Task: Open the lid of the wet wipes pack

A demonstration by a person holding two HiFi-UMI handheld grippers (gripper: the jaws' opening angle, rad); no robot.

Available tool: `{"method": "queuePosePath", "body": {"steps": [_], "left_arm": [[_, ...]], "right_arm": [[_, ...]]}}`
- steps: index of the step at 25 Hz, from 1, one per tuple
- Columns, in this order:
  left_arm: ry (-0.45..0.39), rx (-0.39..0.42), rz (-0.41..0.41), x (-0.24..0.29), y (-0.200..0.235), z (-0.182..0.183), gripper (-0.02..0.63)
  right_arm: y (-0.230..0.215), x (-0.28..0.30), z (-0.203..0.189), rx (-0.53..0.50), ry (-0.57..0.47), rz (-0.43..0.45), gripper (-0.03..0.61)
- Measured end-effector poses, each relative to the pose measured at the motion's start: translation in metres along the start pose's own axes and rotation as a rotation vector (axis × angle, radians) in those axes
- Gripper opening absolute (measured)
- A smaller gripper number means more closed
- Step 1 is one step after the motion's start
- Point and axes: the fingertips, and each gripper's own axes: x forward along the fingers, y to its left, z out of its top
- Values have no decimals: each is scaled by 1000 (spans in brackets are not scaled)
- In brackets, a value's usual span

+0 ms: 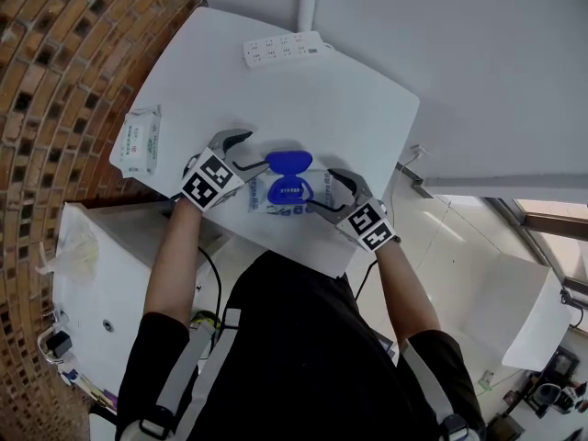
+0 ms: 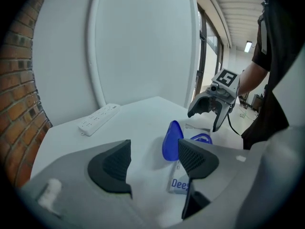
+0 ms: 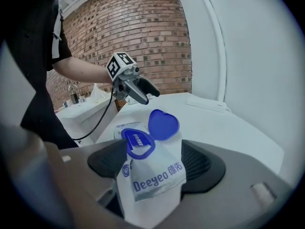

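White bench [image 1: 367, 108] fills the head view, with a brick wall [image 1: 55, 81] to the left. A white power strip [image 1: 285, 49] lies at the far edge of the bench. The wet wipes pack [image 1: 285, 196] lies near the near edge, between my two grippers. Its blue lid [image 1: 288, 162] is flipped open toward the far side. My left gripper [image 1: 255, 150] is just left of the lid, jaws apart. My right gripper [image 1: 320, 189] reaches in from the right, with its jaws around the right end of the pack. A second pack [image 1: 140, 141] of wipes lies well apart at the bench's left edge.

From the left gripper view, my two dark pads stand wide apart with only bare bench between them. The open lid stands upright just beyond the right pad and does not touch it. The pack's printed end shows below that pad. My right gripper is beyond the lid, and the power strip lies far off to the left.

From the right gripper view, the end of the pack sits between my pads and both pads press on it, so this gripper is closed on the pack. The blue ring [image 3: 138, 143] of the opening is uncovered, with the lid tilted back behind it. My left gripper hangs above the bench beyond the lid, jaws apart.
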Motion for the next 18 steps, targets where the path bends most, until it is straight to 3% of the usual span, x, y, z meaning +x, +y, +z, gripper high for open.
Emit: {"method": "queuePosePath", "body": {"steps": [4, 7, 8, 9, 15, 18], "left_arm": [[-204, -146, -1, -21, -7, 18, 316], [-359, -263, 25, -36, -14, 32, 311], [-395, -279, 53, -41, -17, 35, 271], [-424, -286, 88, -46, -20, 37, 190], [-507, -305, 241, -81, -43, 35, 3], [-530, -350, 255, -92, -56, 36, 3]], "right_arm": [[-3, -9, 2, 30, -15, -39, 354], [-4, -19, 15, 80, -93, -70, 344], [-5, -23, 20, 102, -126, -78, 338], [-6, -27, 24, 127, -156, -84, 330], [-6, -53, 32, 218, -275, -95, 259], [-8, -73, 37, 225, -318, -114, 252]]}}
